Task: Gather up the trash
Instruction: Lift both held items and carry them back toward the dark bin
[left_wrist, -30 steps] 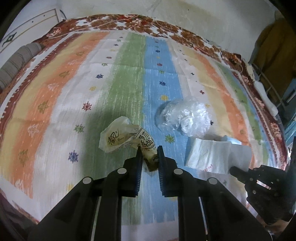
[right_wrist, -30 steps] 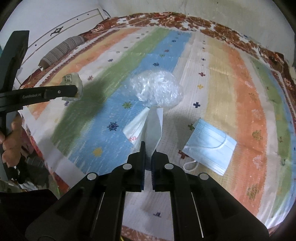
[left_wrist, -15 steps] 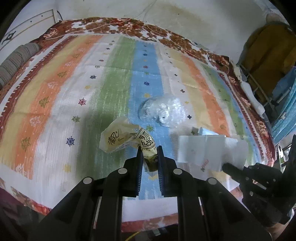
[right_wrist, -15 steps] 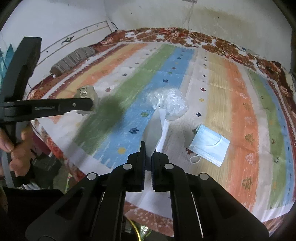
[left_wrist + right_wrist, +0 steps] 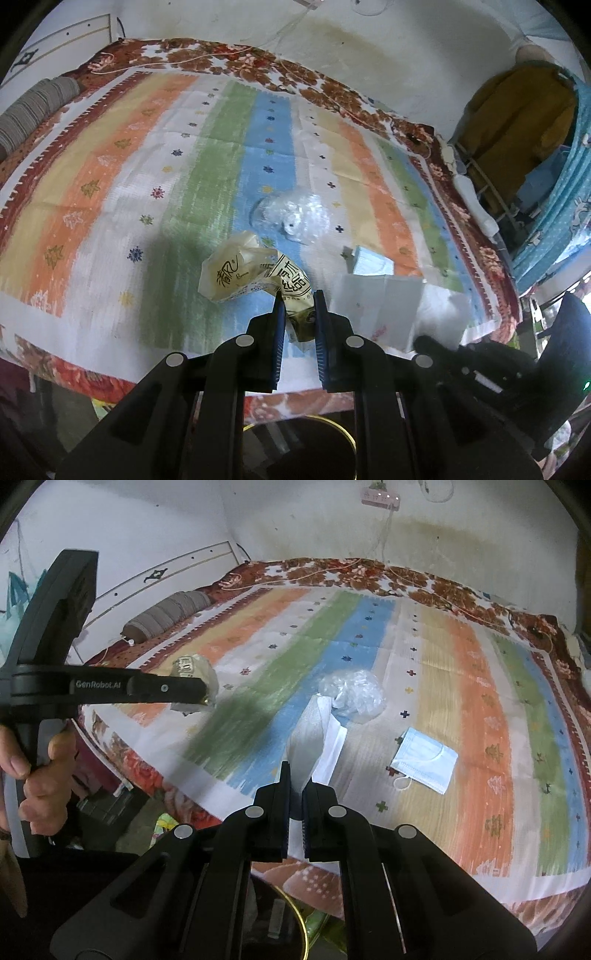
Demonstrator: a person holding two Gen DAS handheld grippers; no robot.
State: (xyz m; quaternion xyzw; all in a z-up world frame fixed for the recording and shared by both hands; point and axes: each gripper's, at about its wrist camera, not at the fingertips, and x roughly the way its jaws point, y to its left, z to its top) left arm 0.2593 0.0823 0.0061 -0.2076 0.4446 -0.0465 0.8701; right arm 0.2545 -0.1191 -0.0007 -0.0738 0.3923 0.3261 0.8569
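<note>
Left view: left gripper (image 5: pixel 298 301) clamped a wrapper (image 5: pixel 255 275) above the bedspread (image 5: pixel 110 192); right view: right gripper (image 5: pixel 296 777) pinched a tissue (image 5: pixel 314 734), whose thin, narrow hold might slip, mask (image 5: pixel 424 760) uncollected.

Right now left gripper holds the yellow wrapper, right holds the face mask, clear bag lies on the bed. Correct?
One error: the right gripper is shut on the white tissue, not the face mask, which lies loose on the bed, per the right wrist view. The left gripper does hold the yellow wrapper; the clear bag lies on the bed.
</note>
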